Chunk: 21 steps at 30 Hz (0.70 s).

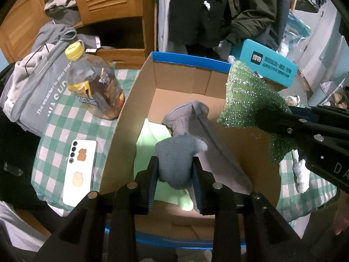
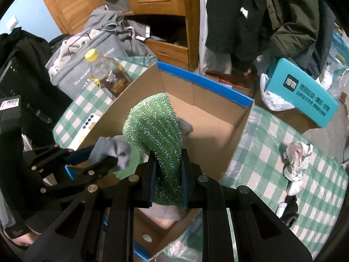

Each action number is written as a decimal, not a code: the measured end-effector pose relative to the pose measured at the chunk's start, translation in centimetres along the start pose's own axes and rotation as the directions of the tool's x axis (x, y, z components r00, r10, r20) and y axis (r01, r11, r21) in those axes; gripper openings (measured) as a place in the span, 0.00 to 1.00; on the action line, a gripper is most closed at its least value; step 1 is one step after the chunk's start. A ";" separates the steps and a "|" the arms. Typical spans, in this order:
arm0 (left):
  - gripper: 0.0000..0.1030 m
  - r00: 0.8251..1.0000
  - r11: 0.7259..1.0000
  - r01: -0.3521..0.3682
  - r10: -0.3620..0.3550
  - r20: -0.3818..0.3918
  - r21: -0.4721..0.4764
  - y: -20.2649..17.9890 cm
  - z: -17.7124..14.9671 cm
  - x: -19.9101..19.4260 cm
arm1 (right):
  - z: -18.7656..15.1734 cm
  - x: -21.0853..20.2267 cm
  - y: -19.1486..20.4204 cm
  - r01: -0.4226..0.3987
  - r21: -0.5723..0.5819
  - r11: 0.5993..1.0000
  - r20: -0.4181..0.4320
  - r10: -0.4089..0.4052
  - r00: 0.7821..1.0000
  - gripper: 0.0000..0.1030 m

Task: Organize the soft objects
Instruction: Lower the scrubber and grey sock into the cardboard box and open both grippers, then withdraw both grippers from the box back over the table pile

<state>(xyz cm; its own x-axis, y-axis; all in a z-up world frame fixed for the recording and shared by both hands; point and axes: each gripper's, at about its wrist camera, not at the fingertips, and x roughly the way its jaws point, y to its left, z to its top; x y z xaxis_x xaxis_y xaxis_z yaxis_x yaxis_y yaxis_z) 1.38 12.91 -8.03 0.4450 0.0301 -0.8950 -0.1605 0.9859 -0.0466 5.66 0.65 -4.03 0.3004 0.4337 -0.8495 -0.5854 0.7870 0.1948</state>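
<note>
- The left gripper (image 1: 174, 174) was clenched on a grey sock (image 1: 177, 152), held above the open cardboard box (image 1: 122, 131); a pale lilac garment (image 1: 218, 144) and a light green cloth (image 1: 152, 135) already lay on the box floor.
- The right gripper (image 2: 168, 174) was clamped on a sparkly green knitted cloth (image 2: 157, 126), which hung over the box's right wall.
- Risk, as I judged it: the green cloth drooped partly outside that wall, so letting go there could have dropped it onto the table's checked cover (image 2: 261, 152) instead of inside.
- Risk: the two grippers stood near each other over the box; moving both inward together could have knocked them or tangled the fabrics.
- Risk: the sock was bunched between the pads, so it might have clung to a pad on release.
- Around: a yellow-capped drink bottle (image 1: 93, 85) stood just beside the box's left wall, with a white phone (image 1: 79, 170) nearer the table's front-left edge; a wide swing could have tipped the bottle.
- A crumpled plastic bag (image 2: 296, 159) lay toward the table's right edge, well apart from the box.
- A teal box (image 2: 305, 93) sat beyond the table's far right corner.
</note>
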 end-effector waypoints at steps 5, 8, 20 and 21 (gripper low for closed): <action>0.42 1.000 1.000 -0.009 0.009 0.005 -0.010 0.2 0.0 -0.2 | 0.3 0.4 0.0 -0.002 0.012 1.000 -0.001 0.002 1.000 0.31; 0.52 1.000 1.000 -0.016 0.016 0.013 -0.011 0.2 0.1 -0.5 | 0.2 0.3 -0.3 0.007 0.019 1.000 0.003 -0.007 1.000 0.39; 0.55 1.000 1.000 -0.014 0.014 0.023 0.000 -0.4 0.2 -1.0 | -0.1 -0.6 -1.1 0.014 0.046 0.999 0.013 -0.015 1.000 0.61; 0.55 1.000 1.000 -0.012 0.012 0.024 0.001 -0.4 0.2 -1.0 | -0.1 -0.7 -1.2 0.015 0.049 0.999 0.015 -0.016 1.000 0.61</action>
<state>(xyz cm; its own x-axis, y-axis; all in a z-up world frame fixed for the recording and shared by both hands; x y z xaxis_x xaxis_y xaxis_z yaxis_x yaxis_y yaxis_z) 1.19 12.48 -7.01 0.4645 0.0455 -0.8844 -0.1644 0.9857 -0.0356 6.08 -0.63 -3.72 0.3207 0.4276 -0.8451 -0.5431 0.8141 0.2058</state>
